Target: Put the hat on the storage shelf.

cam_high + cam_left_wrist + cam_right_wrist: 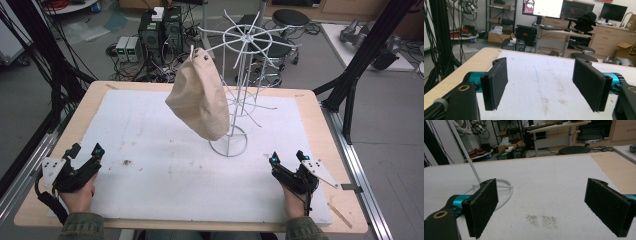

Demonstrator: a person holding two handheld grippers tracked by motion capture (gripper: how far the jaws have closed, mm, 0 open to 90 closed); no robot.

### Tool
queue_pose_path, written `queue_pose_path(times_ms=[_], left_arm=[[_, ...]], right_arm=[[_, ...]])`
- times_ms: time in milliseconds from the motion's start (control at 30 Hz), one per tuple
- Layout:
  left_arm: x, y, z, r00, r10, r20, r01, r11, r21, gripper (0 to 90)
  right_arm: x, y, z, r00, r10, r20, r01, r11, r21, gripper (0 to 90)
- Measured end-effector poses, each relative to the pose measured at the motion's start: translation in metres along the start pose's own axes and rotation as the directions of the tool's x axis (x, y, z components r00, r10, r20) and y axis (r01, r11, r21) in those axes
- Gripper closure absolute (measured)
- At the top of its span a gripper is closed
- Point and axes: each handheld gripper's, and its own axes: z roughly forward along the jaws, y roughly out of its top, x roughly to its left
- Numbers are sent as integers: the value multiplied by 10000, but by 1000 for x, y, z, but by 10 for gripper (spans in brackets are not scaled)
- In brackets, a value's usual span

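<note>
A beige cloth bag hangs from an arm of a white wire rack that stands on the white mat at mid-table. My left gripper rests open near the mat's front left corner, with nothing between its jaws. My right gripper rests open near the front right, also holding nothing. In the left gripper view my gripper has its two black pads wide apart over the bare mat. The right gripper view has my gripper open too, with the rack's ring base just beyond its left pad.
The mat lies on a wooden table. Black frame posts stand at the table's right and left. Computers and cables and stools sit on the floor beyond the far edge. Dark smudges mark the mat.
</note>
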Motion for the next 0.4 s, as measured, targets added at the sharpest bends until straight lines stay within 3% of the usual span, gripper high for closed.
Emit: queue_pose_path(times_ms=[100,167,233,400], left_arm=[[-1,0,1,9999,29,96,-31,9997,251,279],[-2,0,1,9996,11,299,-31,9977,674,278],[-6,1,0,9988,276,403,-313,9951,939,276],[-15,2,1,9918,1023,769,-1147,9770,1798,239]], right_arm=[[0,0,0,10000,7,-8,-7,10000,8,109],[0,0,0,10000,44,1,-44,10000,57,109],[-1,0,0,10000,49,-6,-49,10000,60,109],[-2,0,0,10000,93,25,-93,9998,168,108]])
